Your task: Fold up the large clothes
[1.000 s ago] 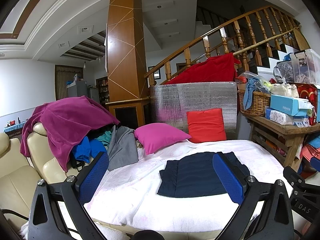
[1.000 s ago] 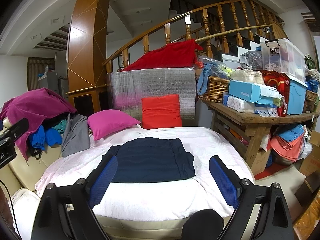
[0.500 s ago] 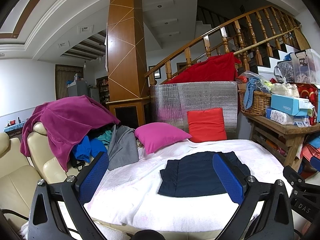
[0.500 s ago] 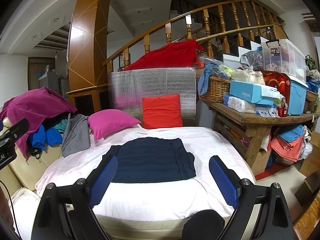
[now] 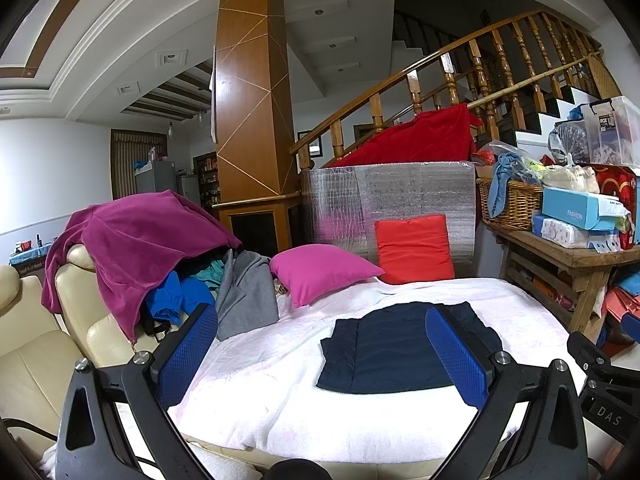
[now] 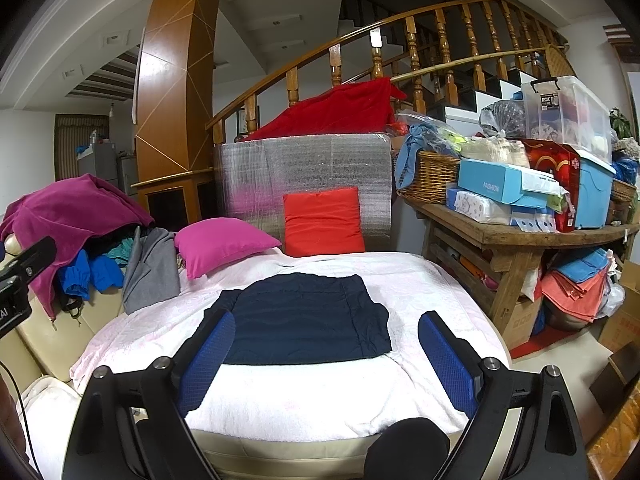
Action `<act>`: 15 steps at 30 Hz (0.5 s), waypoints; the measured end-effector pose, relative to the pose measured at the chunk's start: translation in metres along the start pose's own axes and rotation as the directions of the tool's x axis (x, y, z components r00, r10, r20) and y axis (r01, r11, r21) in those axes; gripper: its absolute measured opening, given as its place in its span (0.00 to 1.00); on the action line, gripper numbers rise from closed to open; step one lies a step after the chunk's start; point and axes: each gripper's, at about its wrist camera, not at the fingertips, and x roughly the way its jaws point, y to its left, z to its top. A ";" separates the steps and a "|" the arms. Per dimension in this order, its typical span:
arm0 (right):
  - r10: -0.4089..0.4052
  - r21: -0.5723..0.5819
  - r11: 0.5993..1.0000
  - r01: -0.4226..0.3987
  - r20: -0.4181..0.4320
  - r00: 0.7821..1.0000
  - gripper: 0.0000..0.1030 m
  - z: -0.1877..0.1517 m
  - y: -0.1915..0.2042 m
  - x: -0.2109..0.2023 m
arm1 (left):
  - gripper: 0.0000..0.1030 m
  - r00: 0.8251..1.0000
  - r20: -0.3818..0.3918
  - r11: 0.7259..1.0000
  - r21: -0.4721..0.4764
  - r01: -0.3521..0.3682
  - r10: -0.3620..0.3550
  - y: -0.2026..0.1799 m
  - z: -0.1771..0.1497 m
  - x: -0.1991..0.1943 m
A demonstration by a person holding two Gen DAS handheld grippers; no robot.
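Navy garment (image 6: pixel 304 318), white blanket (image 6: pixel 320 396)

A bed (image 6: pixel 304 400) under a white cover carries a folded navy garment (image 6: pixel 304 320), lying flat near the middle. At its far edge a pink pillow (image 6: pixel 220 242) rests tilted on the cover, just left of a red pillow (image 6: pixel 322 220) that stands upright against a silver panel. A grey garment (image 6: pixel 150 268) drapes down onto the bed's left edge. To the right stands a wooden desk (image 6: pixel 520 236), apart from the bed, carrying a wicker basket (image 6: pixel 430 176), blue boxes (image 6: pixel 492 186) and a clear bin (image 6: pixel 568 116).
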 end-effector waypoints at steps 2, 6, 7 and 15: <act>-0.002 0.002 1.000 0.002 0.000 1.000 0.92 -0.001 0.000 0.000 | 1.00 1.000 0.000 1.000 -0.002 0.000 0.000 0.000 0.000 0.001; 0.000 0.000 1.000 0.000 0.000 1.000 0.92 -0.001 -0.001 0.001 | 1.00 1.000 -0.002 1.000 -0.004 -0.002 0.002 0.000 0.000 0.001; -0.001 0.000 1.000 0.001 -0.001 1.000 0.92 -0.001 -0.001 0.000 | 1.00 1.000 -0.002 1.000 -0.005 0.001 -0.001 0.000 0.001 0.001; -0.006 0.000 1.000 0.006 0.004 1.000 0.92 -0.002 0.002 -0.001 | 1.00 1.000 0.001 1.000 -0.010 -0.001 0.001 0.002 0.001 -0.001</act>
